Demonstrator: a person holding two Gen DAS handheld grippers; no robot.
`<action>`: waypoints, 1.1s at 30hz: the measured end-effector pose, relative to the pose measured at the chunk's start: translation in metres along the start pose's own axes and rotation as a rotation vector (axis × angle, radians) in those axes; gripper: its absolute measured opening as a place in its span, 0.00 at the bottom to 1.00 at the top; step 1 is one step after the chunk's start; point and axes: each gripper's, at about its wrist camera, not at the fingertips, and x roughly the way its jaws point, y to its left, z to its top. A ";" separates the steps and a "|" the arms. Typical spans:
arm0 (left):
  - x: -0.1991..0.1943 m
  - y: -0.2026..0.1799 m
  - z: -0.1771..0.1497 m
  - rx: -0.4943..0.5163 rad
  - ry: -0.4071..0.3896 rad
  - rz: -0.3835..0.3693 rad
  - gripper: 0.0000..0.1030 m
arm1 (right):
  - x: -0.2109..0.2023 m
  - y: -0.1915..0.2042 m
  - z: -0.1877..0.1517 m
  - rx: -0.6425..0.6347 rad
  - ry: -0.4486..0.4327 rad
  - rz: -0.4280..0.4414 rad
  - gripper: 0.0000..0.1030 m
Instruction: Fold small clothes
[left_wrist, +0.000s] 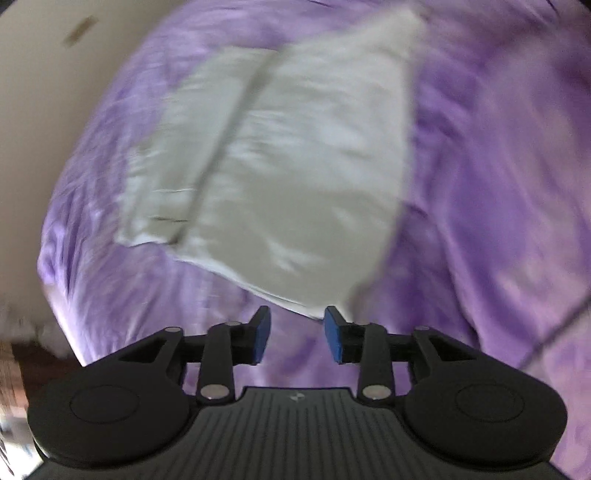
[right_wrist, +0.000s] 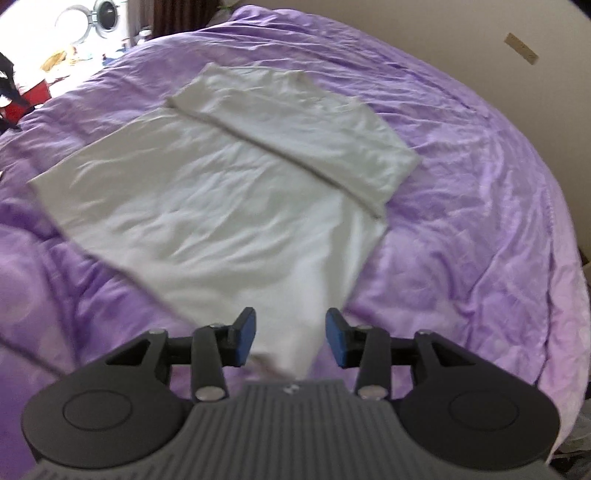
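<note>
I am looking down at one white garment (right_wrist: 207, 192) lying flat on one bed covered by a purple bedspread (right_wrist: 461, 184). In the right wrist view the garment is filling the middle of the frame, with one part folded over along its upper right side, making a single diagonal fold edge. Its lowest corner is reaching down between the pads of my right tool (right_wrist: 290, 341), but the two blue pads are standing apart and I am not seeing them press on the cloth. In the left wrist view, which is blurred, the same garment (left_wrist: 288, 177) is sitting in the upper middle of the frame, and its near corner is ending just above my left tool (left_wrist: 297, 336). That tool's two blue pads are also standing apart, with only purple bedspread (left_wrist: 498, 184) showing between them. At the upper left of the right wrist view I am seeing one white washing machine (right_wrist: 107, 16) with a round door, and some clutter beside it that I cannot make out.
</note>
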 end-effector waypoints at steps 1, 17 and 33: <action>0.005 -0.013 0.000 0.044 0.011 0.000 0.47 | 0.000 0.007 -0.004 -0.009 0.006 0.006 0.43; 0.090 -0.090 -0.009 0.441 0.009 0.276 0.27 | 0.009 0.029 -0.021 -0.118 0.037 0.030 0.52; 0.022 0.019 0.006 -0.282 -0.212 0.070 0.03 | 0.061 0.072 -0.041 -0.653 0.038 -0.190 0.45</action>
